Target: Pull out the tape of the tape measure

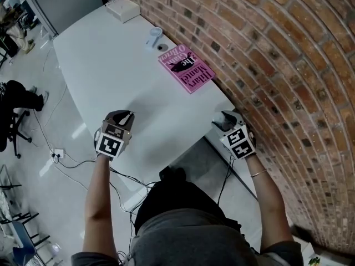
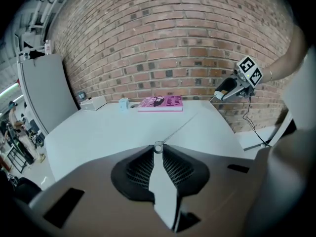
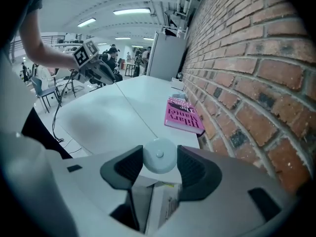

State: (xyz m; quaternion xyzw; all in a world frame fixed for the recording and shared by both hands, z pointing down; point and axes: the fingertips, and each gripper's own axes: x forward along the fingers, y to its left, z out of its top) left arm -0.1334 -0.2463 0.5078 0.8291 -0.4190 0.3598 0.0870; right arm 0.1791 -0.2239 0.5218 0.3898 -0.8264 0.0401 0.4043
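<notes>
Table [image 1: 111, 65] stood along the brick wall [image 1: 288, 65] at head view's right. On it, by the wall: book [image 1: 187, 68], small container [image 1: 155, 36] just beyond it, box [image 1: 122, 8] at the far end. The 2 grippers sat well apart at the near edge, left gripper [image 1: 123, 117] and right gripper [image 1: 226, 119]. Tape measure [image 3: 159, 155] sat between the right jaws. Tape [image 3: 136, 110] ran across to the left jaws.

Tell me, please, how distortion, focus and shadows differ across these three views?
Head view: the brick wall bows strongly from fisheye distortion, though detail is sharp. Left gripper view: dark rounded corners, the near foreground slightly soft, the pink book crisp. Right gripper view: bright ceiling strips without heavy glare, and a soft shadow on the white table.
</notes>
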